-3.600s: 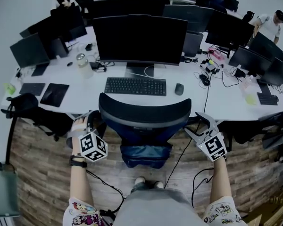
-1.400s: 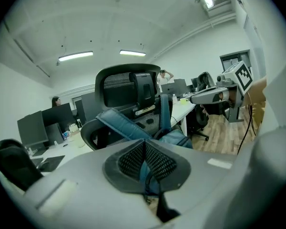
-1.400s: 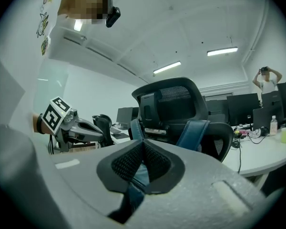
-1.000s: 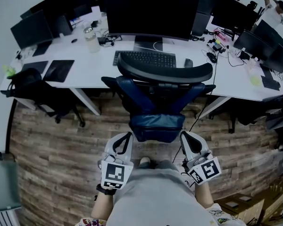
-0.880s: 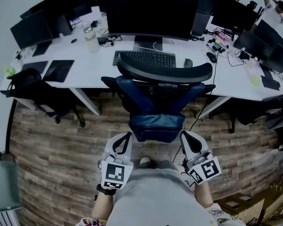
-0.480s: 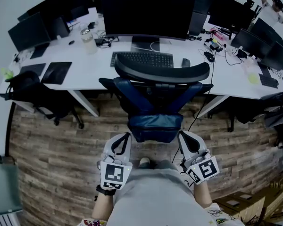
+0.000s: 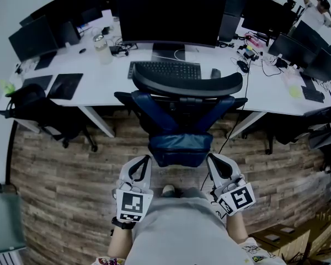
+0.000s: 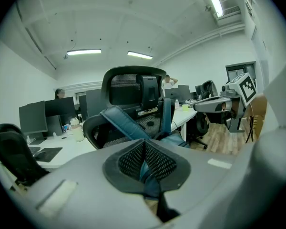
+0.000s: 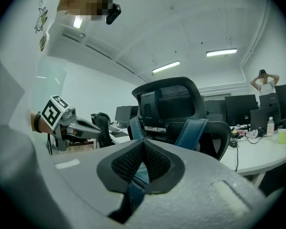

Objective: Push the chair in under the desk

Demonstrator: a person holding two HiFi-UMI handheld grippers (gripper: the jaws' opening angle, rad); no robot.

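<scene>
**Head view.** The chair [image 7: 185, 101] stands right at the white desk [image 7: 94, 90], in front of the keyboard [image 7: 164, 70] and the big dark monitor [image 7: 171, 16]. Its curved top hides a bit of the keyboard from here. Its blue seat [image 7: 179, 148] sticks out over the wooden floor [image 7: 60, 170], toward the person. The left gripper [image 7: 143, 160] and the right gripper [image 7: 212, 159] hang low, close to the person's body, one on each side. Both point at the chair, but neither one touches it (there is a strip of floor between them and the seat).

**Left gripper view.** The two jaws of the left gripper [image 8: 144, 150] are pressed together, and nothing is between them. Past them is the chair [image 8: 133, 99], seen from behind, with the desk [image 8: 62, 149] to its left. The right gripper [image 8: 214, 104] shows off to the right side, away from the chair.

**Right gripper view.** The jaws of the right gripper [image 9: 142, 149] are pressed together too, with nothing in them. The chair [image 9: 176, 106] is ahead, not touching. The desk [image 9: 262, 159] runs along on the right. The left gripper [image 9: 78, 127] shows at the left.
</scene>
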